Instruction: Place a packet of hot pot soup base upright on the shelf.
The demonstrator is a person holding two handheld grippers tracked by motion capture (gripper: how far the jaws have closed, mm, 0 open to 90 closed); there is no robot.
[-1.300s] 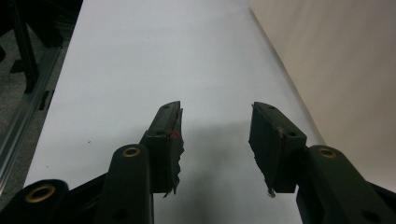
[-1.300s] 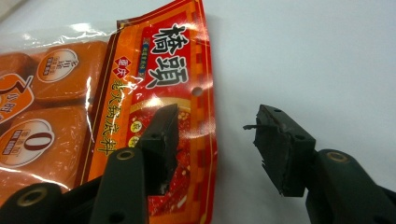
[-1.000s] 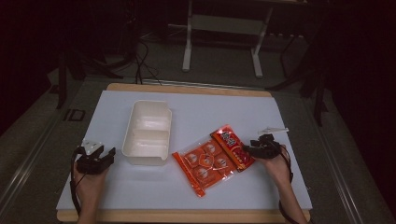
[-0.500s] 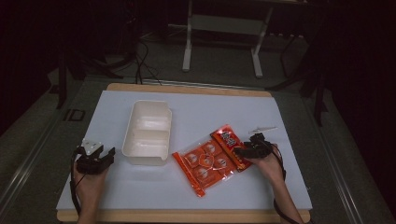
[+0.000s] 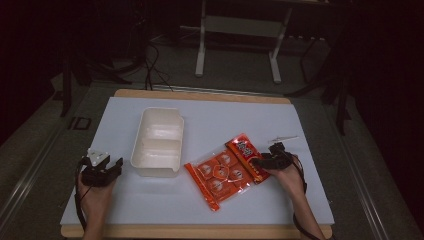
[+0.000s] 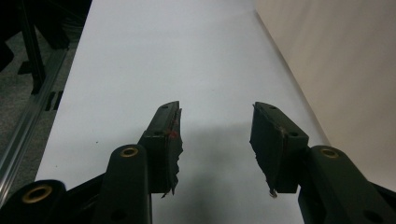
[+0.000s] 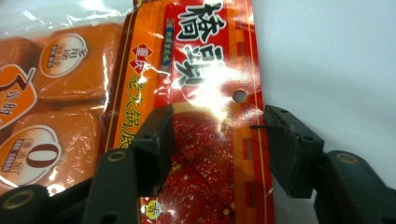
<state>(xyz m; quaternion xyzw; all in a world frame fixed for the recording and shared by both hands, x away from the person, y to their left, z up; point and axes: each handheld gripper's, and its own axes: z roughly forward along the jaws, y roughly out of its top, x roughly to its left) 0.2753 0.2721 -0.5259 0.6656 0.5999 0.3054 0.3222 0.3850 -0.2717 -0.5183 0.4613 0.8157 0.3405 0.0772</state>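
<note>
Right gripper (image 7: 217, 135), jaws spread, straddles the snack packet's (image 5: 227, 167) red header at 3 o'clock. Left gripper (image 6: 215, 140) idles open and empty. Next, probably: close, then lift.

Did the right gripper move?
Yes. The right gripper slid left, away from the table's right edge, onto the orange snack bag.

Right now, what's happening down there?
Right gripper open over the red snack packet. Left gripper open, idle beside the white container. Nothing blocking.

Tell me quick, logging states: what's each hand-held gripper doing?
Left hand-held gripper: open, empty, over the table.
Right hand-held gripper: open, jaws astride the red snack packet.
</note>
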